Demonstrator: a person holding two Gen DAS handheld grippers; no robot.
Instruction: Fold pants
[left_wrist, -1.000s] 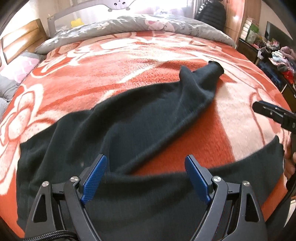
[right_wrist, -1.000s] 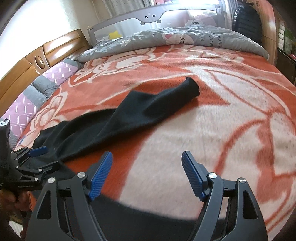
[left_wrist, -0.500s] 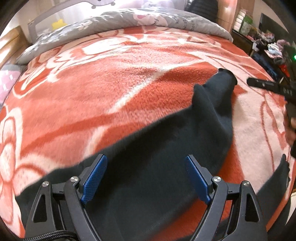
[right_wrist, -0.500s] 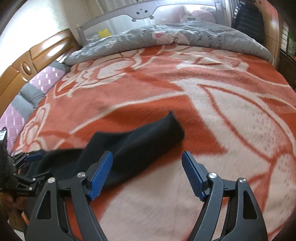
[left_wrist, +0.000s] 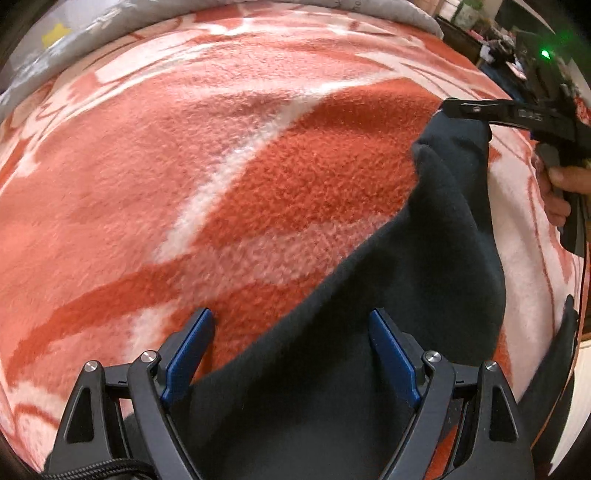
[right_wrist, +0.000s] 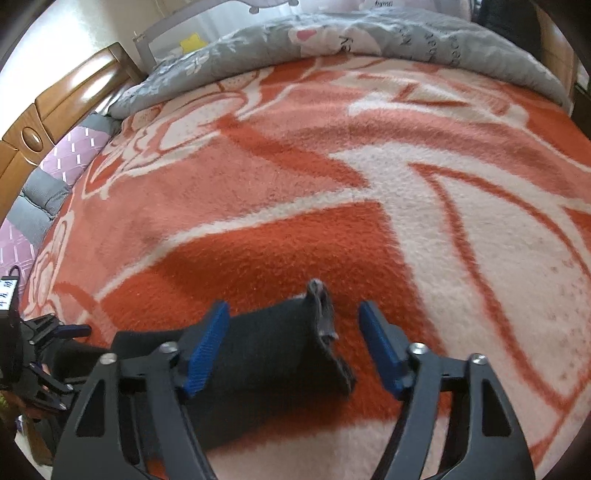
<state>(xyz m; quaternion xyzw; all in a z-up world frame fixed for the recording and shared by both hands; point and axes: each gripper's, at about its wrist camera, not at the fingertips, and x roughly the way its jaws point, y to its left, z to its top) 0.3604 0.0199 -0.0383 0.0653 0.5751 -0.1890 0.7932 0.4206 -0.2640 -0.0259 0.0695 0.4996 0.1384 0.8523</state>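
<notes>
Both grippers have pushed forward along the far leg since a second ago, and the right one has reached its cuff. Dark pants lie spread on the orange-and-white blanket, one leg running away up the bed, the other trailing off to the right near the bed's edge. Cuff of the far leg stands slightly rucked, sitting between the right gripper's blue pads, which are wide apart and not yet closed on cloth. Left gripper likewise gapes wide, hovering over the upper part of the same leg, one pad above blanket, the other above fabric; nothing gripped. Grey quilt bunched at the far end, wooden headboard at left.

Progress, as judged: early. No fold visible, legs splayed apart. Likely step in hand is pinching the cuff and thigh to carry this leg over onto the other. Lengthwise folds all remain.
</notes>
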